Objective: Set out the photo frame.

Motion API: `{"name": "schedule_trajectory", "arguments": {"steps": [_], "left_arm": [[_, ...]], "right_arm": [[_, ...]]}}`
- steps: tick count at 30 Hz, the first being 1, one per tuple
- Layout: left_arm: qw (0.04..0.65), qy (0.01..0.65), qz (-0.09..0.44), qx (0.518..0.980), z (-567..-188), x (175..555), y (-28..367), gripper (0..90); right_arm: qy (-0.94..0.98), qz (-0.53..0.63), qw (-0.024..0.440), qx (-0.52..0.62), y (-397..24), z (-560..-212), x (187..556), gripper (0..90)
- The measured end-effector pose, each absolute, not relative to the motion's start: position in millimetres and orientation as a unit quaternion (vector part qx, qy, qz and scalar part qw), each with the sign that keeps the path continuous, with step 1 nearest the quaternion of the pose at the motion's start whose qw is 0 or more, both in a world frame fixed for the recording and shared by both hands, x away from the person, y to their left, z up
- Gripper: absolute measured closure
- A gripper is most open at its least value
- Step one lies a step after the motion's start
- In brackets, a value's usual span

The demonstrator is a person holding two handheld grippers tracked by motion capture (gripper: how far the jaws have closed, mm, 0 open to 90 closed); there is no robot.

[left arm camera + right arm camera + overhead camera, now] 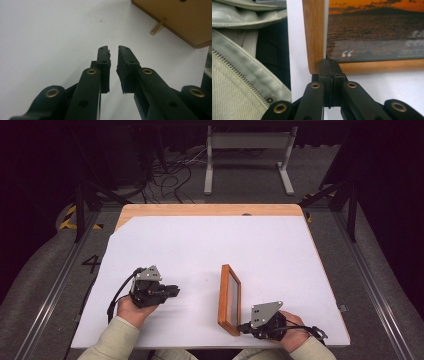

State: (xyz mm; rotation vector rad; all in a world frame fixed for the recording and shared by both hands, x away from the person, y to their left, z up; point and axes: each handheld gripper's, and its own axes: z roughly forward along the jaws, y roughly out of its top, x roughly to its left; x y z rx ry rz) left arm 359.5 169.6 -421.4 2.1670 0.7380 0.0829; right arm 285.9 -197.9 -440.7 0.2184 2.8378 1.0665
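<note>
the picture frame [230, 299] stood upright near the table's [300, 250] front edge. the right gripper [246, 326], jaws clenched together, pressed its front corner; the left gripper [172, 291] hung empty, barely parted. positioning seemingly remained unfinished, judging by this.

Upright picture frame [229, 299] blocks passage between grippers.

The picture frame [230, 299] stands on the worktop [200, 245], between the left claw [175, 291] and right claw [243, 327].
</note>
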Motion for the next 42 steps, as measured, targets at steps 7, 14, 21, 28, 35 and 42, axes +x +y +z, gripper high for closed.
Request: {"name": "schedule_trajectory", "arguments": {"steps": [7,14,21,28,35,42], "left_arm": [[0.411,0.295,0.033,0.862,-422,359,172,79.2],[0.411,0.297,0.033,0.861,-422,358,173,79.1],[0.411,0.297,0.035,0.861,-422,358,173,79.2],[0.412,0.297,0.035,0.861,-422,358,173,79.1],[0.411,0.296,0.035,0.861,-422,358,173,78.9],[0.412,0.298,0.034,0.861,-422,358,173,78.7]], "right_arm": [[0.93,0.36,0.048,0.06,-188,-443,287,90.0],[0.926,0.37,0.05,0.054,-180,-445,288,90.0],[0.922,0.379,0.055,0.053,-171,-448,290,90.0],[0.919,0.384,0.064,0.056,-163,-449,291,90.0],[0.917,0.388,0.07,0.065,-155,-450,293,90.0],[0.914,0.39,0.072,0.083,-148,-451,295,90.0]]}}
